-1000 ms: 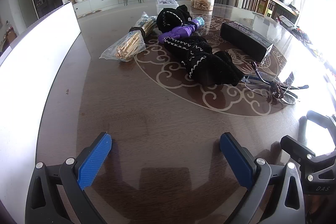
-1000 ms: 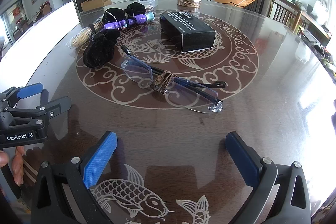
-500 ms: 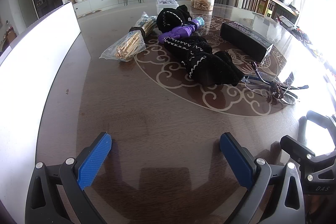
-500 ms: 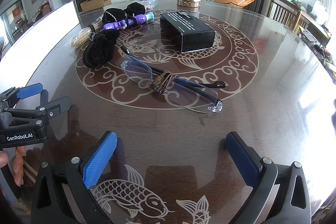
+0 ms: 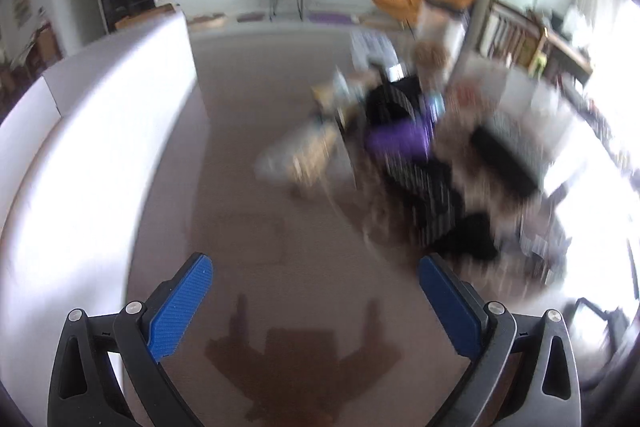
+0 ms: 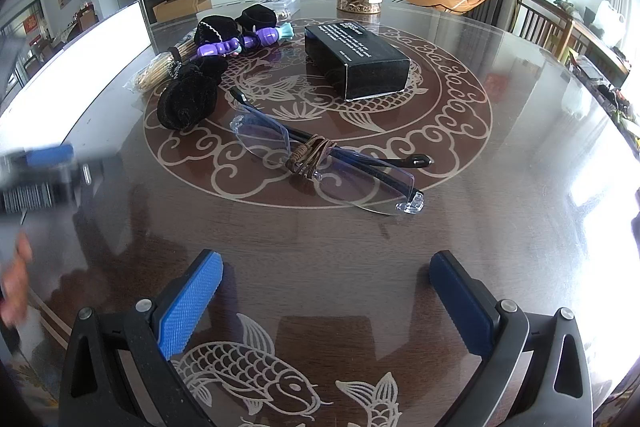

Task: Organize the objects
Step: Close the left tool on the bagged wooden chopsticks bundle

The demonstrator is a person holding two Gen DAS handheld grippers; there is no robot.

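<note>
- The right hand-held gripper (image 6: pixel 326 291) was wide open over the bench (image 6: pixel 500 227) and held nothing.
- The left hand-held gripper (image 5: pixel 316 291) was wide open too, with nothing in it. Its picture was very blurry.
- The glasses (image 6: pixel 326 157), tied with a brown cord, lay flat on the bench ahead of the right hand-held gripper.
- The black box (image 6: pixel 356 61) sat farther back.
- A black cloth pouch (image 6: pixel 188 99) lay left of the glasses, with a purple toy (image 6: pixel 240 43) behind it.
</note>
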